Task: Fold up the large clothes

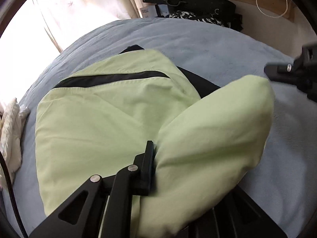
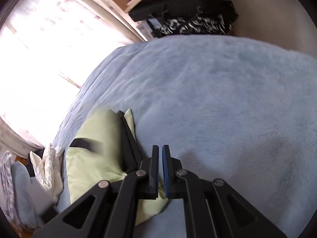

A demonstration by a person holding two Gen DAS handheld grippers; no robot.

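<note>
A: How much room on the blue blanket?

B: Plenty from 12 to 3 o'clock of the right gripper; the bed edge meets the curtain at 10.

A: And the garment?

B: The light green garment lies at 9 o'clock of the right gripper, whose jaws are nearly together on nothing. The left gripper is clamped on a raised fold of it.

A: Its look?

B: Pale green, with a black stripe and black lining.
</note>
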